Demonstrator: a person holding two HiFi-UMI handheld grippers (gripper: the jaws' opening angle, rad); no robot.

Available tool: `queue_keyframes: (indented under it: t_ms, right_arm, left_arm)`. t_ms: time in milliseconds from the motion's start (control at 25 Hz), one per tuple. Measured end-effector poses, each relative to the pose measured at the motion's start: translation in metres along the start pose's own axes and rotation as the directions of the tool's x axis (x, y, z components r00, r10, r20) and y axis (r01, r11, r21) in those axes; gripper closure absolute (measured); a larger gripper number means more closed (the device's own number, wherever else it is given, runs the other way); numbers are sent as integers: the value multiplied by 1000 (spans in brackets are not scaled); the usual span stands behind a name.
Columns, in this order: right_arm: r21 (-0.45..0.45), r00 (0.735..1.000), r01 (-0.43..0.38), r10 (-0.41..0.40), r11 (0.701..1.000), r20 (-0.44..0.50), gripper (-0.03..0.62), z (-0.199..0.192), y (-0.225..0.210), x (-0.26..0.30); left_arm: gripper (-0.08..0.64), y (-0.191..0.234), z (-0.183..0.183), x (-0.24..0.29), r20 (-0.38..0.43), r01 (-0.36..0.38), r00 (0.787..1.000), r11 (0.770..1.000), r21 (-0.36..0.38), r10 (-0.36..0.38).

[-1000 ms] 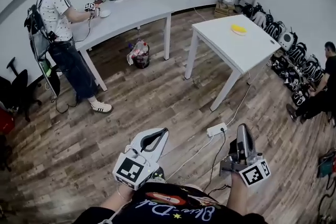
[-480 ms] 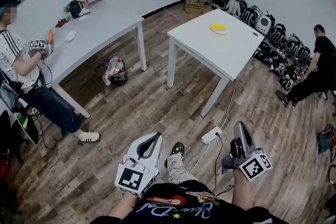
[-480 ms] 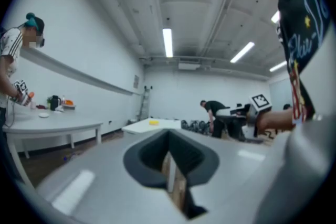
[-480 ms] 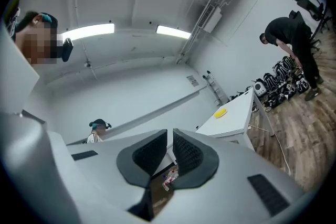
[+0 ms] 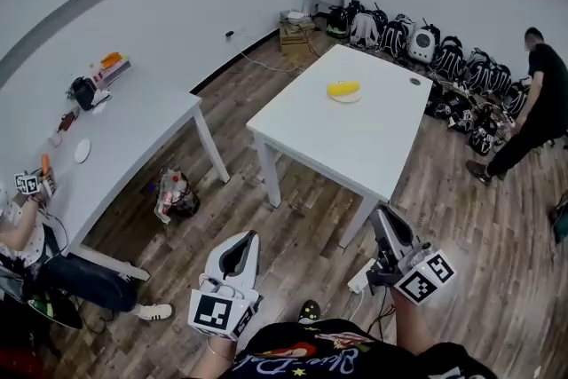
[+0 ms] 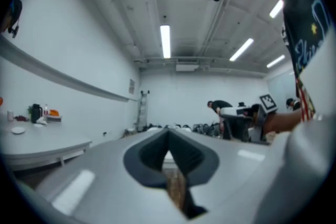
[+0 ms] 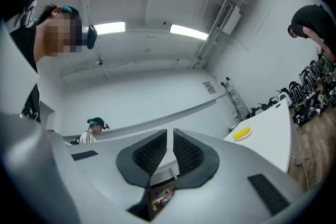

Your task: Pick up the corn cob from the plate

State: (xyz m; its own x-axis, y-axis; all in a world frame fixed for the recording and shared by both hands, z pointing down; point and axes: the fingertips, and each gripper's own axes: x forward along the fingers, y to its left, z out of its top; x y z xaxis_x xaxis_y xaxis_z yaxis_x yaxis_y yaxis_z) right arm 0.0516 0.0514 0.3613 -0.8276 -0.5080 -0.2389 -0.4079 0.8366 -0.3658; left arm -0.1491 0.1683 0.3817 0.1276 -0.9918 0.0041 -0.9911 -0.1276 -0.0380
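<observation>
The yellow corn cob (image 5: 343, 89) lies on a small white plate (image 5: 349, 98) on the far half of a white table (image 5: 355, 146), well ahead of both grippers. In the right gripper view the corn cob (image 7: 242, 134) shows far off to the right. My left gripper (image 5: 251, 238) hangs low at the front, over the wood floor, its jaws meeting at the tips with nothing in them. My right gripper (image 5: 383, 214) is near the table's front corner, shut and empty. The left gripper (image 6: 168, 134) points level across the room; the right gripper (image 7: 170, 136) points slightly upward.
A second long table (image 5: 133, 124) stands at the left, with a seated person (image 5: 31, 235) holding grippers at it. A rubbish bag (image 5: 175, 195) lies by its leg. Backpacks (image 5: 417, 40) line the far wall, beside a person in black (image 5: 540, 93). A power strip (image 5: 358, 281) lies on the floor.
The view has swung and advanced: the white table with the corn has come nearer and to the middle, the other table and its person have slid left. Both grippers stay shut.
</observation>
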Motion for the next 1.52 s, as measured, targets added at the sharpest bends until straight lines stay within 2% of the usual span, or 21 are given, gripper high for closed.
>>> queue_keyframes:
  t_ms: [80,240,400,560,640,760,840,1000,1120,1240,1320,1400,1520]
  right_arm:
    - [8,1000,19,-19,1000,9,574,4,-25,12]
    - [-34,999,48,-48,998,-1,574,1,-53,40]
    - [9,995,103,-103,995,0,574,-4,-96,72]
    - [-67,992,126,-127,990,-22,574,-5,-139,131]
    - [-68,992,128,-129,989,-8,572,-1,-161,172]
    - [-75,990,139,-136,988,36,565,14,-192,236]
    - [-112,987,161,-159,981,26,555,18,-215,278]
    - [-154,984,164,-174,974,-49,499,7,-255,347]
    - [-177,981,151,-169,972,-91,476,-3,-280,383]
    - [-241,971,119,-163,963,-173,448,-8,-307,408]
    - [-288,955,99,-173,952,-242,436,-10,-331,415]
    - [-334,933,59,-172,941,-317,423,-14,-357,419]
    - [-416,868,-78,-143,906,-475,387,-36,-396,429]
  left_arm:
    - [572,7,-7,33,-14,24,1000,1000,-16,-24]
    - [571,31,-15,101,-38,92,995,995,-33,-93]
    - [572,50,-20,181,-22,182,983,981,-66,-184]
    - [572,77,-29,271,-5,272,962,959,-76,-273]
    - [572,98,-28,316,4,312,950,947,-73,-312]
    - [571,130,-25,382,2,381,924,922,-70,-382]
    - [572,154,-21,418,-8,423,906,903,-72,-424]
    - [571,197,-22,466,-20,468,882,879,-87,-471]
    - [571,221,-34,494,-38,476,873,867,-150,-486]
    - [572,227,-41,516,-60,501,851,841,-205,-521]
    - [572,224,-42,528,-73,512,841,832,-216,-536]
    - [571,223,-38,538,-75,512,840,831,-218,-537]
    - [572,225,-37,546,-88,498,843,833,-242,-530]
